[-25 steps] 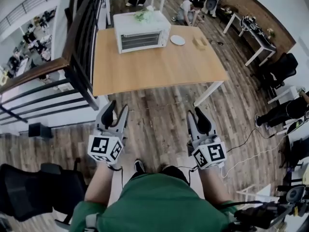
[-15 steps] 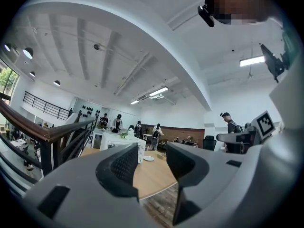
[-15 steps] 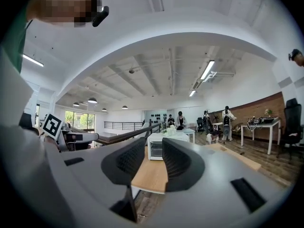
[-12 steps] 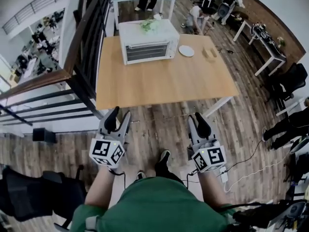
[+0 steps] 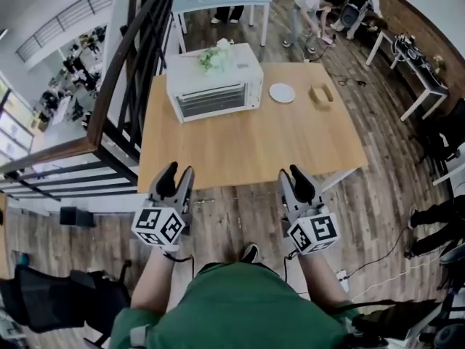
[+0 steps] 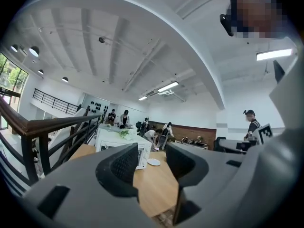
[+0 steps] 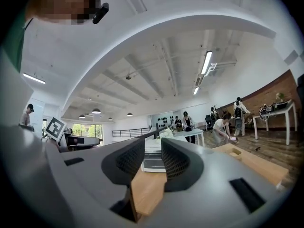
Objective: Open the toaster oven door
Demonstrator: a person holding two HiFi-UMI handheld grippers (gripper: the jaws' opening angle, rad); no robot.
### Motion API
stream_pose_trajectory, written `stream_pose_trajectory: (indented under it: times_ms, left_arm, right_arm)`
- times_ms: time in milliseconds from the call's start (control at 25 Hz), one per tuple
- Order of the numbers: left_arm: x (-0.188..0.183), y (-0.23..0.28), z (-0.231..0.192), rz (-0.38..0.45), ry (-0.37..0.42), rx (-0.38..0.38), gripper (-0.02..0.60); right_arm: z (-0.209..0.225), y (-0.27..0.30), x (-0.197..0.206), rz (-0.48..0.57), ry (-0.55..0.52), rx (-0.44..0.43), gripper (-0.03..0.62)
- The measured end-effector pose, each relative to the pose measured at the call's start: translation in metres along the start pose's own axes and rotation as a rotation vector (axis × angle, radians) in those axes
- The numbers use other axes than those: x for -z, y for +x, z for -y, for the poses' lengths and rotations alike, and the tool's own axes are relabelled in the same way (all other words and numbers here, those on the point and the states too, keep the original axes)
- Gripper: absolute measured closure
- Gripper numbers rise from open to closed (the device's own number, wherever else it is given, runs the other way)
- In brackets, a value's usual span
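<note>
Hovering side by side, the left gripper (image 5: 179, 173) and right gripper (image 5: 291, 173) point forward just short of the counter's (image 5: 247, 147) near edge. Each has its jaws moderately apart with nothing between them. The toaster oven (image 5: 214, 82) sits at the far left of the counter, well apart from both, its door (image 5: 216, 100) shut and facing the person. A white plate (image 5: 282, 92) lies to its right. This looks like the approach step: next, one gripper needs to reach the door's upper edge, grip there, and swing it down.
</note>
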State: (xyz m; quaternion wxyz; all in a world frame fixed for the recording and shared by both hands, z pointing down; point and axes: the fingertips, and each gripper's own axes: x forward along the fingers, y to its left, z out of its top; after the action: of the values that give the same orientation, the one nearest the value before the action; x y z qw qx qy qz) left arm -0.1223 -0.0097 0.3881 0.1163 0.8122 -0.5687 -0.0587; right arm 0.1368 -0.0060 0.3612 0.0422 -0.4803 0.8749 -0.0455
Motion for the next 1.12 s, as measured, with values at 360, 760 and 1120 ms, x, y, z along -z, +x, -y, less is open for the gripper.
stream_pose_trajectory:
  times_ms: [360,760,1120]
  left_arm:
    - [0.013,0.071,-0.011,-0.038,-0.049,-0.038,0.385]
    - [0.025,0.158,-0.079,-0.069,-0.140,-0.004,0.385]
    - [0.050,0.255,-0.178,-0.133,-0.425,0.002,0.385]
  right_arm:
    - [0.063,0.040,0.006,-0.032,0.029,-0.008,0.471]
    - [0.097,0.110,0.019,-0.077,0.016,0.090,0.471]
    - [0.104,0.211,0.027,-0.149,0.008,0.153,0.471]
